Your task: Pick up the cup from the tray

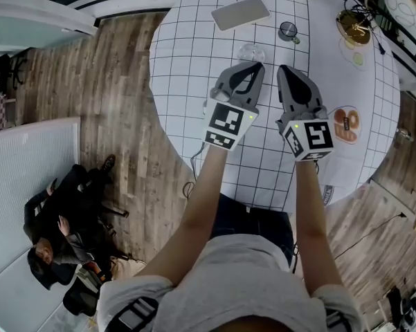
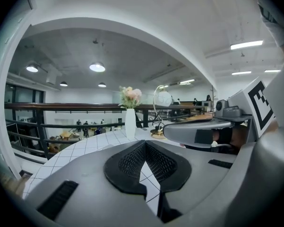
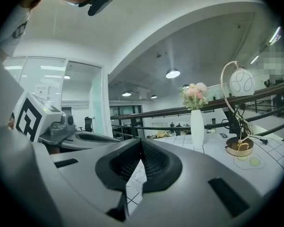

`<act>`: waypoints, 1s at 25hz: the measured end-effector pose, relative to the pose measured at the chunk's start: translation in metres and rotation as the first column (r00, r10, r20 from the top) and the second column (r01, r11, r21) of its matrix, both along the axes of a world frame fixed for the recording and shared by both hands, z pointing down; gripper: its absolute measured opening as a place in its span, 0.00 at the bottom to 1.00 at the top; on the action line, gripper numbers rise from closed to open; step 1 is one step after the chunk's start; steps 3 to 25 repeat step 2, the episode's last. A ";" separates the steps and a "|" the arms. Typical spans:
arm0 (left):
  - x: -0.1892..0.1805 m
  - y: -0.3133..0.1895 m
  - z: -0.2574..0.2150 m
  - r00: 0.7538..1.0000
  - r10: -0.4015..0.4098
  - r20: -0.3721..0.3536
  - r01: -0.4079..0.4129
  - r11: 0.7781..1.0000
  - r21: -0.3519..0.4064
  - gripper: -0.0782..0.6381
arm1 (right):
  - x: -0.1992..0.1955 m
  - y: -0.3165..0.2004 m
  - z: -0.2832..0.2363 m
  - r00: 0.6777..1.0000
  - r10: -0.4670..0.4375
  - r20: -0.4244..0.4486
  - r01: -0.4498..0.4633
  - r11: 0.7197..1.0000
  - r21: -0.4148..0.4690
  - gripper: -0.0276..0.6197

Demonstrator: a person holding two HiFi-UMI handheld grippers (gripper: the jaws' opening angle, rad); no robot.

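Cup (image 1: 251, 51), seemingly clear glass, stands on the gridded table (image 1: 187, 68) just ahead of the left gripper (image 1: 255, 66), between it and the grey tray (image 1: 241, 12). Both forearms reach forward side by side, nearly level. The left gripper and right gripper (image 1: 285, 69) have their jaws closed and empty. Bare cloth lies to the left, while a gold lamp (image 1: 353, 28) crowds the table's right edge.

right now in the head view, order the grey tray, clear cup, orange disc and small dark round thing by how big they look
1. grey tray, clearly largest
2. orange disc and clear cup look about alike; not ranking them
3. small dark round thing, smallest
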State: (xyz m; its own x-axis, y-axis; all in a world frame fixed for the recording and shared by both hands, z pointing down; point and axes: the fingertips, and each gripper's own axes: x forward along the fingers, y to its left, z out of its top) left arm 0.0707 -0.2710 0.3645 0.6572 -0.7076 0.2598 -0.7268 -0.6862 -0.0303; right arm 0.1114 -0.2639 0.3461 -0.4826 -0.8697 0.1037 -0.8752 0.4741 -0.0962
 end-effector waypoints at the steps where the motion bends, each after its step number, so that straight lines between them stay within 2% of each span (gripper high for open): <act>1: 0.000 0.000 -0.001 1.000 -0.003 0.001 0.003 1.000 0.003 0.12 | 0.000 0.000 0.000 1.000 0.001 0.001 -0.001 1.000 0.001 0.05; 25: -0.001 0.000 -0.001 1.000 -0.005 0.002 0.005 1.000 0.006 0.12 | 0.000 0.000 0.000 1.000 0.002 0.003 -0.002 1.000 0.002 0.05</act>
